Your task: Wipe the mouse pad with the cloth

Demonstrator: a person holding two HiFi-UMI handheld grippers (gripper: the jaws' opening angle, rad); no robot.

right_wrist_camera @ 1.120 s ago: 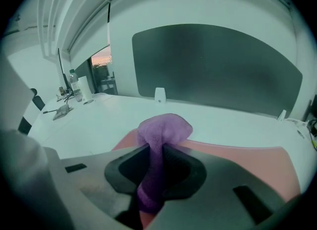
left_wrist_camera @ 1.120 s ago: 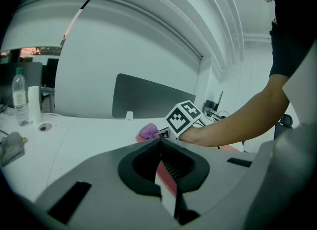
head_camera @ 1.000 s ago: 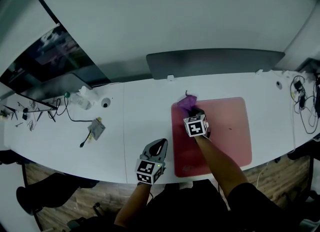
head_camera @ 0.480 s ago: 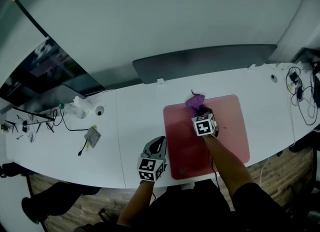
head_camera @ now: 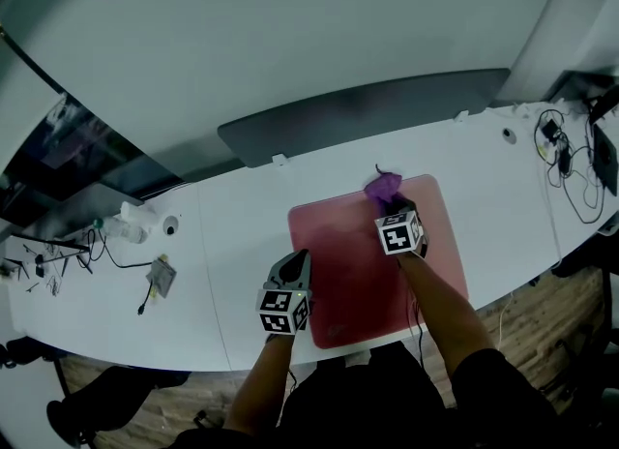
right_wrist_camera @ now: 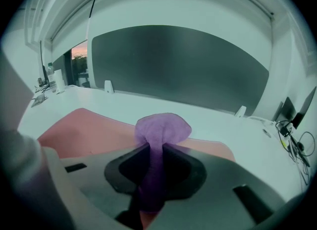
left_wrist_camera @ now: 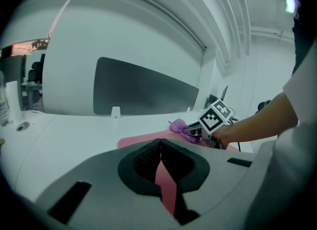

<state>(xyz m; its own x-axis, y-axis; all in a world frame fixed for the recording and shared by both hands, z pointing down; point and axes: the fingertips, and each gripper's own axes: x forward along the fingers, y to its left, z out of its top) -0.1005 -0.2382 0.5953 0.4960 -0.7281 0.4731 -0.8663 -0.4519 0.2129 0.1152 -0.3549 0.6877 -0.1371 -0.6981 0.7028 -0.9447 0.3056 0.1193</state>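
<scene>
A pink mouse pad (head_camera: 340, 273) lies on the white desk in front of me. My right gripper (head_camera: 391, 203) is shut on a purple cloth (head_camera: 383, 186), which bunches out past the jaws at the pad's far edge. In the right gripper view the cloth (right_wrist_camera: 162, 130) rests on the mouse pad (right_wrist_camera: 79, 130) near its back edge. My left gripper (head_camera: 295, 265) sits at the pad's left edge, jaws shut with nothing between them. In the left gripper view the pad (left_wrist_camera: 143, 138) stretches ahead, and the right gripper's marker cube (left_wrist_camera: 216, 116) and the cloth (left_wrist_camera: 180, 125) show beyond it.
A dark grey divider panel (head_camera: 358, 113) stands behind the desk. Cables (head_camera: 566, 171) lie at the far right. At the left are a bottle (head_camera: 121, 229), a small round object (head_camera: 170, 226), a small device with a cord (head_camera: 158, 278) and scattered tools (head_camera: 34, 268).
My right gripper has dragged the cloth rightward along the pad's far edge. The left gripper has stayed by the pad's left edge. The head view has shifted to the right.
</scene>
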